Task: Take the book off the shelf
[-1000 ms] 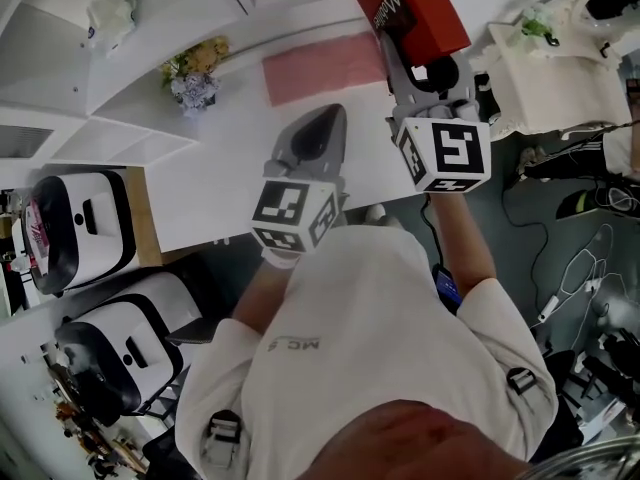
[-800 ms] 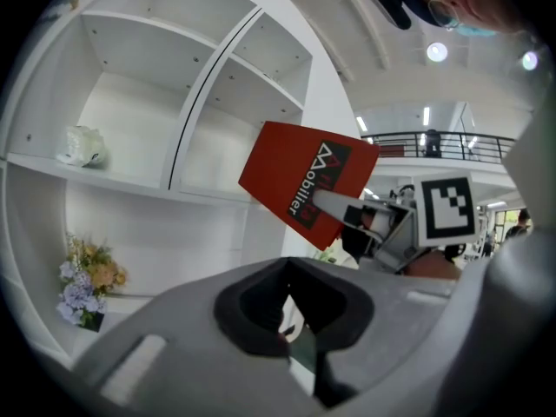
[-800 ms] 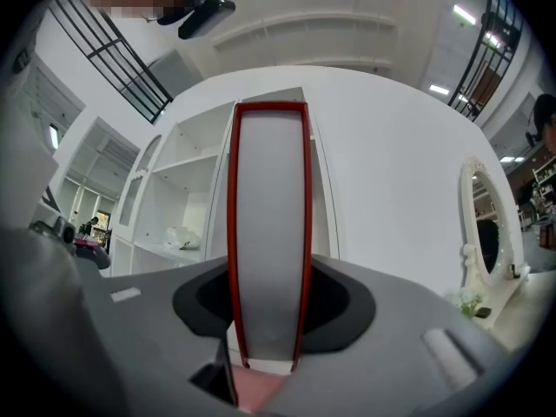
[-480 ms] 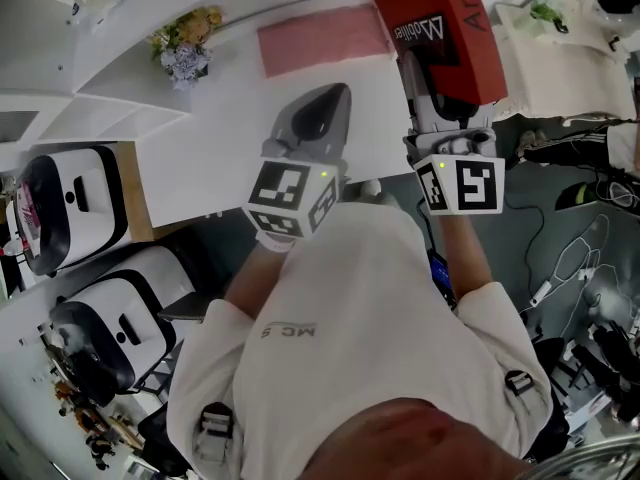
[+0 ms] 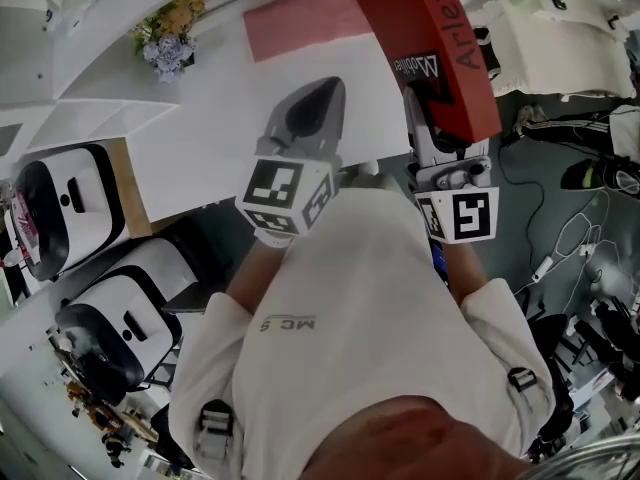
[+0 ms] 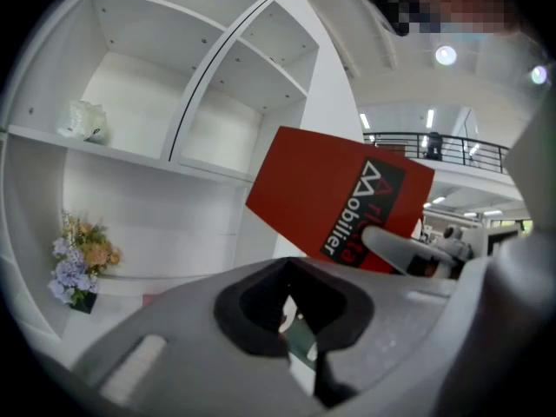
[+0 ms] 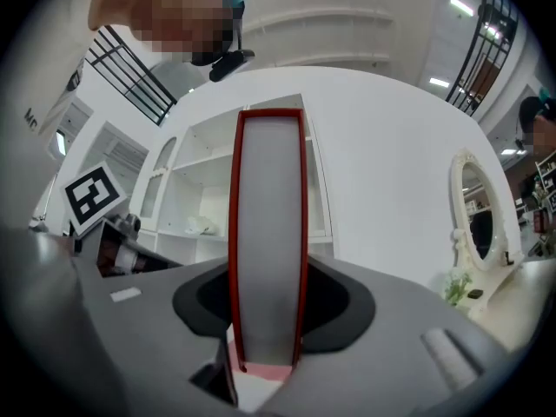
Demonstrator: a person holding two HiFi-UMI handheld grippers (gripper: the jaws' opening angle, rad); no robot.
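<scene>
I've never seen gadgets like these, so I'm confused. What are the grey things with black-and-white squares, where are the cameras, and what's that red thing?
They are two hand-held grabbers, each with two jaws, worked by a person. The head view comes from a camera on the person's head, looking down. The other two pictures come from small cameras riding on each grabber. The right gripper is clamped on a red book, held up in front of the white shelf. The left gripper holds nothing, and its jaws look closed. On the white surface lie a pink mat and a small bunch of flowers.

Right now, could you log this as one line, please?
right gripper: shut on book | left gripper: shut, empty | book off shelf
</scene>
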